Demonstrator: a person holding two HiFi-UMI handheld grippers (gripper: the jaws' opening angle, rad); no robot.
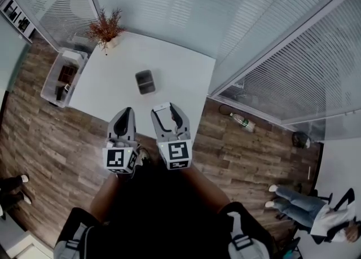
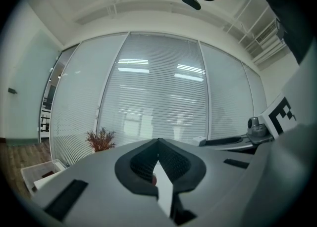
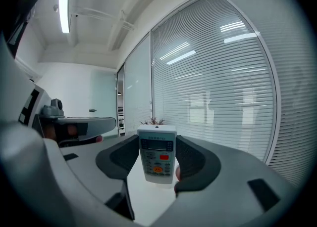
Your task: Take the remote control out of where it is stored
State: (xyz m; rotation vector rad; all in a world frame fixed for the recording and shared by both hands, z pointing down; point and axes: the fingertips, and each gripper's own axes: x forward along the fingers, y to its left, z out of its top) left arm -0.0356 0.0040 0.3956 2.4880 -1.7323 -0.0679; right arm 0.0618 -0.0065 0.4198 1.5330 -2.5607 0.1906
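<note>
My right gripper (image 1: 168, 109) is shut on a white remote control (image 3: 157, 154) with a small screen and red and orange buttons. It holds the remote upright between its pads, above the near edge of the white table (image 1: 107, 91). A dark grey holder (image 1: 145, 81) stands on the table beyond both grippers, apart from them. My left gripper (image 1: 124, 112) hovers beside the right one with its jaws shut on nothing. In the left gripper view the left gripper (image 2: 158, 143) has its two tips together, with the right gripper (image 2: 233, 142) off to the side.
A dried potted plant (image 1: 106, 26) stands at the table's far corner. A white bin (image 1: 63, 76) sits on the wood floor at the left and a bottle (image 1: 242, 121) lies at the right. Glass walls with blinds run behind. A seated person (image 1: 316, 213) is at lower right.
</note>
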